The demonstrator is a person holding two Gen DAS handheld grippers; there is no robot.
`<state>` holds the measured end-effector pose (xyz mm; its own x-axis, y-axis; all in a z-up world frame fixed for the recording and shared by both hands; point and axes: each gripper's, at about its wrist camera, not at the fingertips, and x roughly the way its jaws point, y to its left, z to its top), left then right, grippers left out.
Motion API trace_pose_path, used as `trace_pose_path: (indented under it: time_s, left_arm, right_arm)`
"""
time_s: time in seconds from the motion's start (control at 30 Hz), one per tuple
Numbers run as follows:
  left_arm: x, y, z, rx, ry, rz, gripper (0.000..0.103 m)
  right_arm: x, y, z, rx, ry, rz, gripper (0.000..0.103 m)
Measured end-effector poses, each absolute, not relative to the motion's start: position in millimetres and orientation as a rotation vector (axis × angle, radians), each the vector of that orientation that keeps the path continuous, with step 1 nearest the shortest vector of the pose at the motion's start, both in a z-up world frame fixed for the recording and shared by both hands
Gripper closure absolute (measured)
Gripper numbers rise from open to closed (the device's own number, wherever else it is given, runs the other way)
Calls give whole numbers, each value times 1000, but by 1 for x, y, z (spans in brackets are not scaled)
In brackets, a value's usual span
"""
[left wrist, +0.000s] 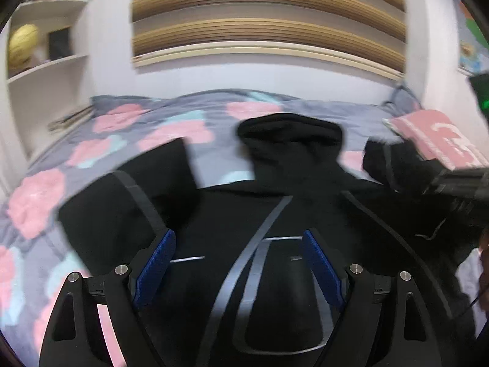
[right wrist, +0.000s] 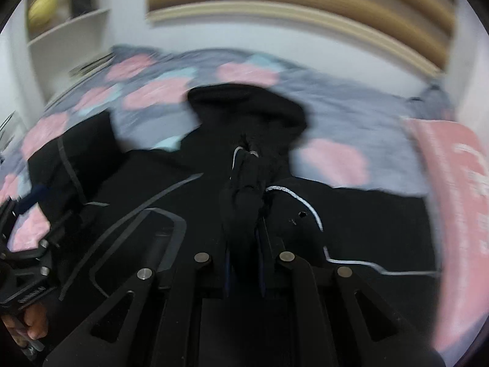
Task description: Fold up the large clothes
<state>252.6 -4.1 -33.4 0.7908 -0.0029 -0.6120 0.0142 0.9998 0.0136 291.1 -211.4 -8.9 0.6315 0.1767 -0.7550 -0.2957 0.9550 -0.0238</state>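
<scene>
A large black hooded jacket point(left wrist: 275, 183) with grey stripes lies spread on a flowered bed, hood toward the headboard. My left gripper point(left wrist: 240, 238) is open and empty just above the jacket's chest. My right gripper point(right wrist: 244, 226) is shut on a bunched fold of the black jacket point(right wrist: 244, 202), lifted off the bed; a white drawcord point(right wrist: 293, 194) trails beside it. The jacket's hood point(right wrist: 244, 104) lies ahead. The right gripper also shows at the right edge of the left wrist view point(left wrist: 458, 183), the left gripper at the left edge of the right wrist view point(right wrist: 27, 244). Both views are blurred.
The bed cover point(left wrist: 128, 140) is grey with pink and blue flowers. A pink pillow point(right wrist: 458, 183) lies at the right. A striped headboard point(left wrist: 269, 30) stands behind, white shelves point(left wrist: 45, 70) with a yellow ball at the left.
</scene>
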Motion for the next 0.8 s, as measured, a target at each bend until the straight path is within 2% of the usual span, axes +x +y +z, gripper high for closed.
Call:
trace_pose_path:
  time_s: [0.13, 0.23, 0.3, 0.33, 0.37, 0.43, 0.5, 0.57, 0.63, 0.7, 0.8]
  left_arm:
    - [253, 31, -44, 5, 688, -7, 17]
    - [260, 45, -57, -28, 730, -48, 17]
    - [268, 53, -65, -58, 761, -98, 17]
    - [274, 52, -68, -73, 786, -141, 17]
    - [280, 50, -72, -85, 807, -181, 17]
    - [294, 41, -78, -124, 849, -268, 17]
    - [306, 30, -85, -179, 884, -315, 17]
    - [321, 21, -96, -225, 935, -346, 17]
    - [333, 9, -109, -230, 995, -360, 17]
    - [346, -5, -127, -240, 1053, -376, 17]
    - [361, -27, -149, -278, 1115, -430, 18]
  right_arm:
    - [309, -153, -64, -135, 933, 369, 85]
    - [319, -151, -92, -78, 1024, 443, 81]
    - [313, -155, -89, -72, 1017, 480, 76]
    - [311, -161, -83, -50, 1026, 528, 64]
    - [309, -168, -77, -20, 1050, 569, 58]
    - [297, -187, -55, -3, 1014, 595, 57]
    - [283, -204, -36, -49, 948, 546, 52]
    - [267, -236, -17, -54, 877, 486, 39]
    - [256, -264, -5, -65, 824, 414, 32]
    - [245, -293, -5, -125, 786, 307, 29]
    - [246, -329, -19, -109, 835, 242, 29]
